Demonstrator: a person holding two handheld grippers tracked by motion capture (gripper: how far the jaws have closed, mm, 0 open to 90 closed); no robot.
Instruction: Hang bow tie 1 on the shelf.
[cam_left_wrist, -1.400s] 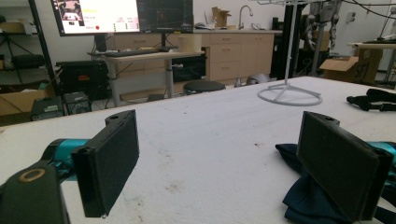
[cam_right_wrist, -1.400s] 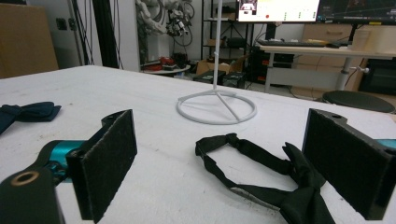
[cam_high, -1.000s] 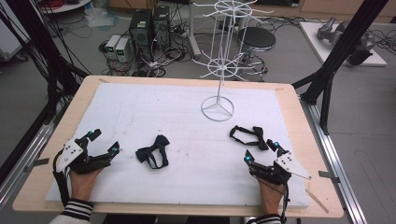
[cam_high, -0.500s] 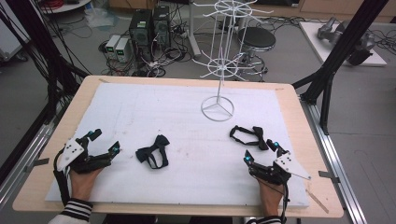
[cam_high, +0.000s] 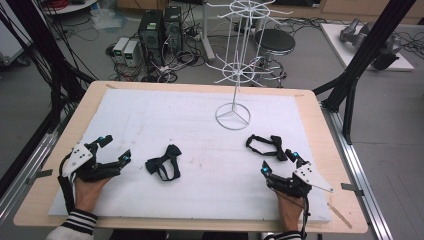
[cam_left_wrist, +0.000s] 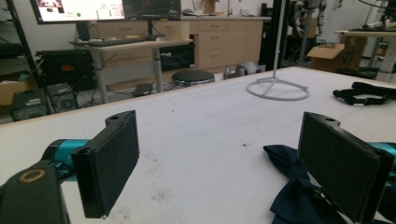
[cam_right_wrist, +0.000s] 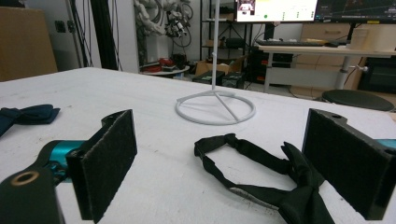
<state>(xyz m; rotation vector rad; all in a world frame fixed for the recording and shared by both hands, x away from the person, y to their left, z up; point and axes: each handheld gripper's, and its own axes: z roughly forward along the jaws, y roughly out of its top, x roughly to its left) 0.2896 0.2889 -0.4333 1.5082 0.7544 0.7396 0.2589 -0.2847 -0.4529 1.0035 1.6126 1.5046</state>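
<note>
2 bow ties, navy bow tie (cam_high: 163, 162) and black bow tie (cam_high: 266, 146), lie ungrasped; left gripper (cam_high: 114, 150) and right gripper (cam_high: 278, 161) spread; wire stand (cam_high: 233, 116) at 12 o'clock bare.

Well ahead of my grippers, a white wire display rack (cam_high: 235, 75) stood on its ring base at the far side of the white foam mat (cam_high: 150, 115) covering the pale wooden table (cam_high: 310, 107). Beyond the table edge, far ahead, sat a round black stool (cam_high: 272, 42) and black computer towers (cam_high: 160, 30) on the floor.
</note>
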